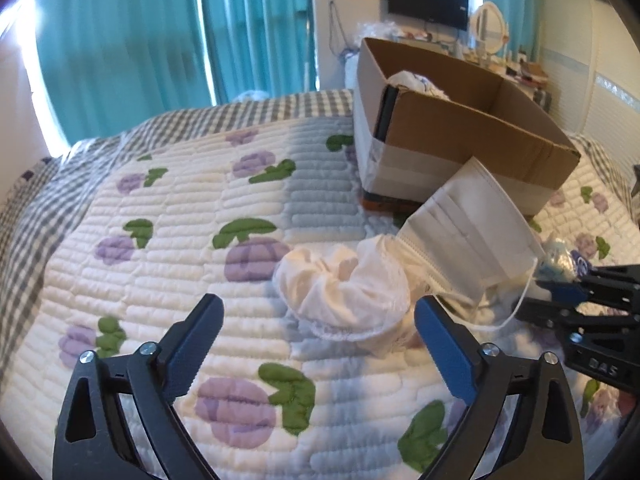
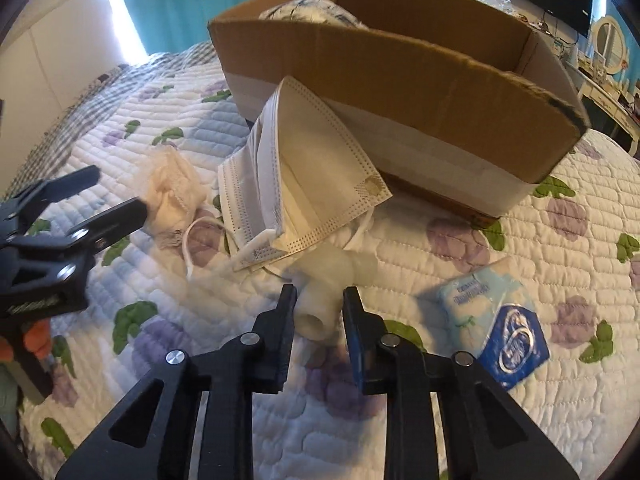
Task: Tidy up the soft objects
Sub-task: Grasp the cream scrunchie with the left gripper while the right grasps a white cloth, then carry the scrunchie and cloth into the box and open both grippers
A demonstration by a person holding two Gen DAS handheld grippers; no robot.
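- Left wrist view: a cardboard box [image 1: 460, 128] stands at the far right of the quilted bed [image 1: 180, 220], open at the top, with a bundled white cloth [image 1: 416, 82] showing in its far left corner.
- A white face mask [image 1: 468, 232] leans against the box's near wall, its long axis running from far left down to near right.
- A crumpled white hair cap [image 1: 344, 292] lies just left of the mask, touching it.
- The left gripper [image 1: 318, 334] hovers near the cap, fingers spread wide and holding nothing.
- Right wrist view: the same box [image 2: 400, 80] sits far, the cloth [image 2: 308, 10] at its far left end.
- The mask [image 2: 304, 184] rests against the box's near wall.
- A white roll [image 2: 324, 304] lies under the mask's near edge, its open end pointing near.
- The right gripper [image 2: 319, 300] has its fingers narrowed either side of the roll; whether they grip it, I cannot tell.
- A blue tissue pack [image 2: 496, 320] lies right of the roll.
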